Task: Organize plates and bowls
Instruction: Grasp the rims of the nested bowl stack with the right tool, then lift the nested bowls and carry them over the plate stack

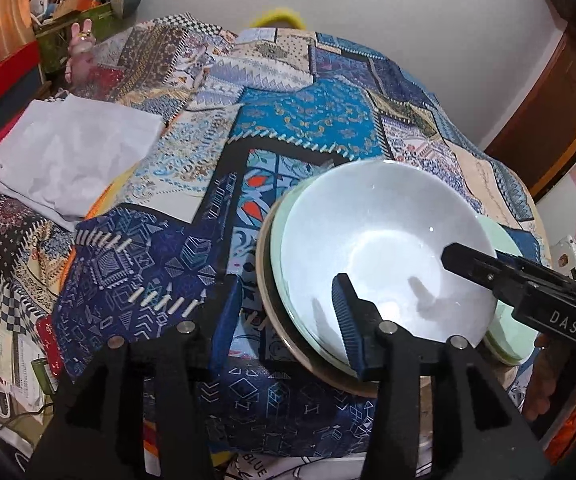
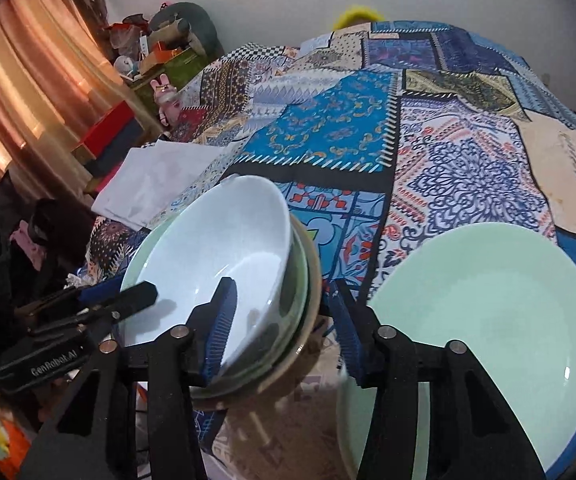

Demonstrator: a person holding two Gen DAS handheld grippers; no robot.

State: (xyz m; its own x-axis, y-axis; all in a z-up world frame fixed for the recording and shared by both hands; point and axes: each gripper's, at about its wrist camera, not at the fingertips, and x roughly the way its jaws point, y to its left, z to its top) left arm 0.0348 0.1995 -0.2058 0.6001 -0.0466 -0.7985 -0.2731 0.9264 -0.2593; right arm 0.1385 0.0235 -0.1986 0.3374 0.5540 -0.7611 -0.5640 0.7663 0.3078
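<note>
A white bowl (image 1: 384,248) sits nested on top of a stack of bowls (image 2: 300,280) on the patchwork cloth. My left gripper (image 1: 288,312) is open, its jaws straddling the stack's near left rim, one finger inside the white bowl and one outside. My right gripper (image 2: 279,320) is open too, straddling the stack's right rim; it shows in the left wrist view (image 1: 488,276) reaching over the bowl. A pale green plate (image 2: 484,320) lies flat to the right of the stack, and its edge shows behind the bowl (image 1: 504,240).
A folded white cloth (image 1: 67,152) lies at the left on the patchwork cloth (image 1: 308,120). Boxes and toys (image 2: 159,60) are piled by the curtain at the far left. A wooden door (image 1: 548,112) is at the right.
</note>
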